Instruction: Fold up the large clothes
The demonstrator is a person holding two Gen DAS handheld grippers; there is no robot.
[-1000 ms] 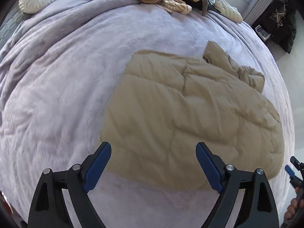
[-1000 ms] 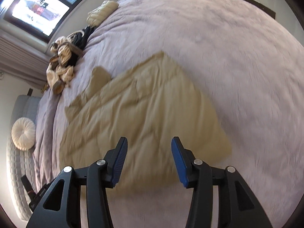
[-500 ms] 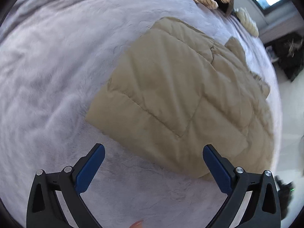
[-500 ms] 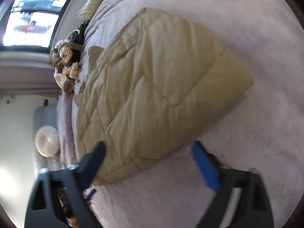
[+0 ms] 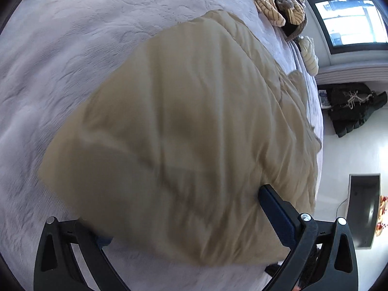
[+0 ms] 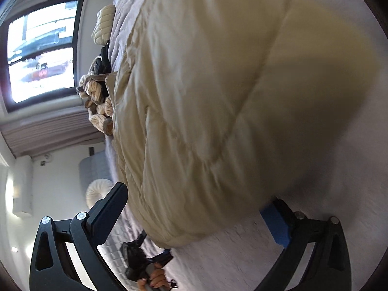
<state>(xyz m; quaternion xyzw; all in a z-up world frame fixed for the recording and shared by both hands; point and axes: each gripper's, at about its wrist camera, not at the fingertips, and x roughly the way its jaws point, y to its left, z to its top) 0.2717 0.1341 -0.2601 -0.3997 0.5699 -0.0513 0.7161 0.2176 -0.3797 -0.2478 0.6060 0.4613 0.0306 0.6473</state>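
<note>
A folded beige quilted jacket point(image 5: 194, 121) lies on a lilac bed cover point(image 5: 60, 60). My left gripper point(image 5: 184, 218) is open wide around the jacket's near edge; its left finger is hidden under the fabric, its right finger point(image 5: 276, 211) lies on top. In the right wrist view the jacket point(image 6: 230, 97) fills the frame. My right gripper point(image 6: 194, 208) is open wide and straddles the jacket's near edge, one finger point(image 6: 109, 208) on its left, the other point(image 6: 276, 223) at the fabric's lower right. The left gripper point(image 6: 145, 262) and the hand holding it show below.
A heap of striped and dark clothes point(image 5: 278, 0) lies at the bed's far edge by a window point(image 5: 346, 12). A dark jacket point(image 5: 351, 106) lies on the floor to the right. A round cushion point(image 6: 97, 191) sits by the headboard.
Both grippers have dropped low and moved in to the jacket's near edge, which now sits between each pair of fingers. The jacket looks much larger in both views.
</note>
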